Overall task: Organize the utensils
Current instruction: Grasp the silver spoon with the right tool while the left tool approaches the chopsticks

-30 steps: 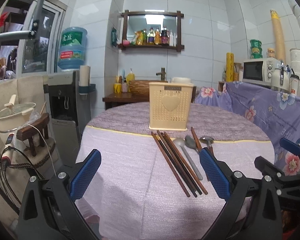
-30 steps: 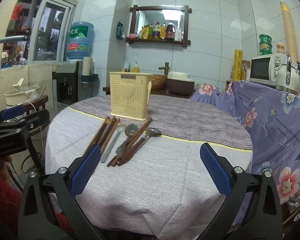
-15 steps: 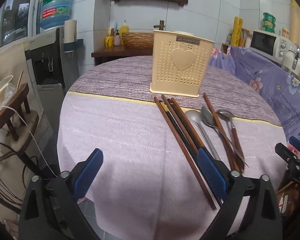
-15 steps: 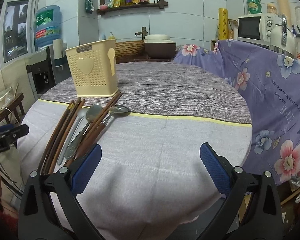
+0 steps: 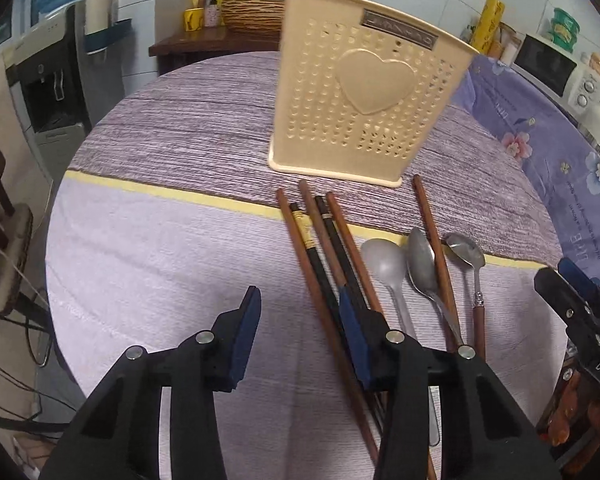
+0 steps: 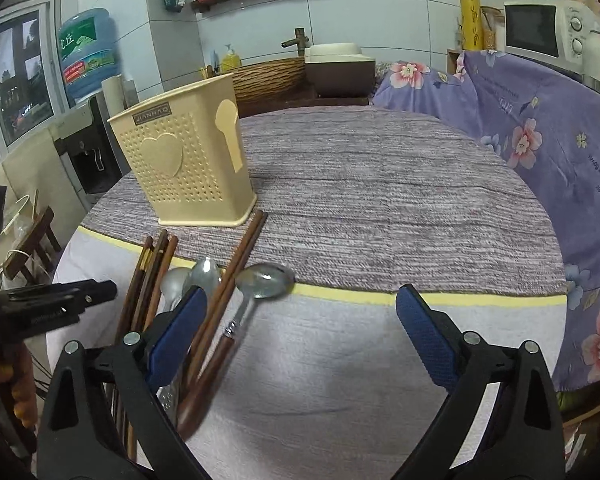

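A cream perforated utensil holder point(image 5: 364, 92) with a heart stands upright on the round table; it also shows in the right wrist view point(image 6: 188, 168). Before it lie several brown and black chopsticks point(image 5: 320, 248) and three spoons point(image 5: 420, 268), one with a wooden handle point(image 6: 220, 360). My left gripper point(image 5: 298, 330) is open but narrowed, empty, low over the cloth just left of the chopsticks, its right finger over them. My right gripper point(image 6: 300, 332) is wide open and empty, its left finger over the spoons point(image 6: 204, 276).
The table point(image 6: 380, 208) has a purple-grey cloth with a yellow stripe. A floral purple cover point(image 6: 540, 140) drapes the counter at right, with a microwave point(image 6: 540, 28). A water dispenser point(image 5: 52, 80) and cables stand left of the table.
Both grippers have moved forward and down toward the utensils. My left gripper's jaws have narrowed. The right gripper stays wide open.
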Demonstrator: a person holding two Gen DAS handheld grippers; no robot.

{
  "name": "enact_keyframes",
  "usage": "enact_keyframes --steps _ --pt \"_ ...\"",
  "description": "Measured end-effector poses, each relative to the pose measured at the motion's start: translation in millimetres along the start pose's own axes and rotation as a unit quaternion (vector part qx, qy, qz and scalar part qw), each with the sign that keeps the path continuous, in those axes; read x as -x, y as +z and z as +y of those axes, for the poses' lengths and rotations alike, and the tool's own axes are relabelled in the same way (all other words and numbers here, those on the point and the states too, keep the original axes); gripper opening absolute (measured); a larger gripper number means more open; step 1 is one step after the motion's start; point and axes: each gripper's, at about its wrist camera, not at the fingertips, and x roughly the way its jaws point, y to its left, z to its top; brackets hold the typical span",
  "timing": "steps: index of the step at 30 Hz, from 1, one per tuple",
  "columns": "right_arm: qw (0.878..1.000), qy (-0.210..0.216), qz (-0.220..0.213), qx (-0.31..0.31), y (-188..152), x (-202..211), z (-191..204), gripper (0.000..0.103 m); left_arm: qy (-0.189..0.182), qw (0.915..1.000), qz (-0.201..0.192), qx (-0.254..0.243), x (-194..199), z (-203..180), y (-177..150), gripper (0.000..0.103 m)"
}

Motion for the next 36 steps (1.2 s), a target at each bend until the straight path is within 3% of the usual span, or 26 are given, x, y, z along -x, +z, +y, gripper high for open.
enact_keyframes --steps 6,12,16,21,29,32,36 --pt "1.0 -0.009 0.008 0.012 -2 -5 7 0.095 0.02 0.9996 0.021 -0.005 -14 -4 -2 0.038" --pt "0.999 -0.023 0.023 0.01 -1 -10 4 0.095 0.036 0.9991 0.019 -0.016 -14 -3 1 0.037" --pt "0.999 -0.035 0.031 0.011 -3 -10 -3 0.095 0.03 0.9993 0.022 -0.008 -10 11 0 0.037" --pt "0.999 -0.019 0.042 0.002 0 -14 -2 0.094 0.027 0.9993 0.026 0.004 -13 16 5 0.037" --pt "0.994 0.011 0.109 -0.012 1 -41 12 0.076 0.015 0.9992 0.034 0.016 -26 21 21 0.037" --pt "0.99 0.009 0.139 -0.017 -2 -53 15 0.068 0.018 0.9992 0.035 0.01 -29 22 25 0.03" --pt "0.988 -0.002 0.152 -0.013 1 -63 19 0.066 0.01 0.9993 0.036 0.009 -32 25 29 0.023"
